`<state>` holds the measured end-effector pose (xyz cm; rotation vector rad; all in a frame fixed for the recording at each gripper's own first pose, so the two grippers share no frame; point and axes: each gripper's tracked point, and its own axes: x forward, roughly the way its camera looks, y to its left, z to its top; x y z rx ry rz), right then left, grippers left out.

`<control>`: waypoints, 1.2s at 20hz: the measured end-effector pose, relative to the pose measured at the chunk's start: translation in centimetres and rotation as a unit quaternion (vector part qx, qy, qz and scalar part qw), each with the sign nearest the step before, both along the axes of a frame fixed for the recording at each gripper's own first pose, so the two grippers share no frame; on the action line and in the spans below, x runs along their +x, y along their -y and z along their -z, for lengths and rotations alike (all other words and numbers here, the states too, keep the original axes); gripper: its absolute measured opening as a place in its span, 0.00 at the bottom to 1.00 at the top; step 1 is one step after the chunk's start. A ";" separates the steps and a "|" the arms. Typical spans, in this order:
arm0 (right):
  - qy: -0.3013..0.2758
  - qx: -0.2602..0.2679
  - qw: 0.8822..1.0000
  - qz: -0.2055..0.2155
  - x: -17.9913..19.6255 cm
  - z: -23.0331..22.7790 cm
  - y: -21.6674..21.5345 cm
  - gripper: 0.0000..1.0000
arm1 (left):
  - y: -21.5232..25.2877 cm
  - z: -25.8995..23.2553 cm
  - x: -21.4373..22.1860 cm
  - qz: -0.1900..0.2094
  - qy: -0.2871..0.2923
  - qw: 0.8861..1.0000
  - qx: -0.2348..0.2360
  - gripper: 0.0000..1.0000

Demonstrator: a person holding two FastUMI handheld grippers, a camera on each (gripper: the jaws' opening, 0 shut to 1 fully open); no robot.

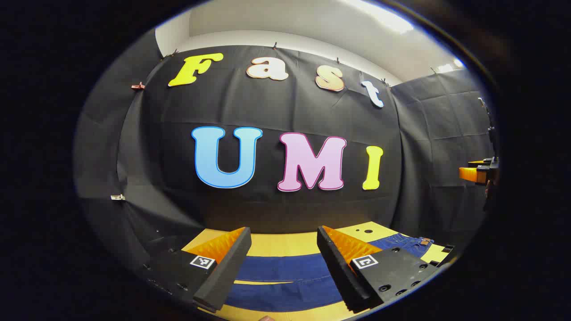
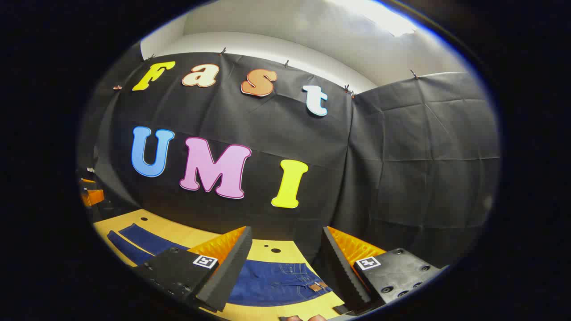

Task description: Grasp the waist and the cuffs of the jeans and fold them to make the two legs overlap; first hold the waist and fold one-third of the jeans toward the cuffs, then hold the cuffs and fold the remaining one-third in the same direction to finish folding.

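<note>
Jeans of dark blue denim [image 1: 285, 278] lie flat on the yellow wooden counter [image 1: 285, 244], both legs side by side and unfolded. In the left gripper view, the left gripper [image 1: 284, 272] hovers above the legs, jaws released and apart, holding nothing. In the right gripper view, the right gripper [image 2: 285, 274] hangs over the jeans' waist [image 2: 285, 278], where a brown leather patch [image 2: 316, 286] shows; its jaws are likewise spread and empty. Beyond the jeans, the counter meets the black cloth wall [image 2: 401, 169].
</note>
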<state>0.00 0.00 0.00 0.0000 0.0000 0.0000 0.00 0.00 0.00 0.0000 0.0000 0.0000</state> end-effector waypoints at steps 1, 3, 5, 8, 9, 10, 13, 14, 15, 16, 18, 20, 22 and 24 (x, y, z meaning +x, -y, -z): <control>0.000 -0.002 1.000 0.001 -0.2 0.0 0.0 0.96 | 0.3 0.0 0.1 0.003 -0.001 1.000 -0.004 0.96; -0.004 -0.003 1.000 0.001 -0.1 0.2 0.1 0.96 | 0.7 -0.1 0.2 0.006 0.000 1.000 -0.009 0.96; -0.007 -0.005 1.000 0.001 -0.2 0.5 0.2 0.96 | 1.1 -0.1 0.1 0.010 0.000 1.000 -0.006 0.96; -0.011 -0.007 1.000 0.003 -0.2 0.6 0.5 0.96 | 1.4 0.1 -0.1 0.014 0.000 1.000 0.002 0.96; -0.012 -0.008 1.000 0.003 -0.2 0.6 0.5 0.96 | 1.4 0.1 -0.1 0.015 -0.001 1.000 0.004 0.96; -0.011 -0.009 1.000 0.003 -0.2 0.5 0.6 0.96 | 1.6 0.1 -0.1 0.017 0.000 1.000 0.003 0.96; -0.008 -0.014 1.000 0.003 -0.2 0.2 0.7 0.97 | 1.9 0.0 -0.3 0.022 0.000 1.000 0.000 0.96; -0.007 -0.016 1.000 0.003 -0.2 0.2 0.8 0.96 | 1.8 0.0 -0.3 0.022 0.000 1.000 -0.001 0.96; -0.007 -0.018 1.000 0.002 -0.1 0.1 0.7 0.96 | 1.7 0.0 -0.3 0.024 0.001 1.000 -0.001 0.96; -0.008 -0.022 1.000 0.001 0.0 0.1 0.7 0.96 | 1.6 0.1 -0.5 0.025 0.000 1.000 0.002 0.96; -0.013 -0.041 0.999 0.005 0.3 0.5 0.8 0.96 | 0.4 1.0 -0.9 0.021 -0.010 1.000 0.019 0.96; -0.026 -0.095 0.995 0.021 0.6 1.9 2.1 0.96 | -2.5 3.3 -1.6 0.000 -0.039 0.998 0.050 0.96; -0.048 -0.150 0.987 0.010 0.6 4.3 2.1 0.96 | -4.8 5.5 -2.8 0.007 -0.066 0.994 0.090 0.98; -0.065 -0.207 0.976 -0.007 0.7 6.4 1.8 0.96 | -7.0 8.2 -3.1 0.022 -0.091 0.984 0.154 0.98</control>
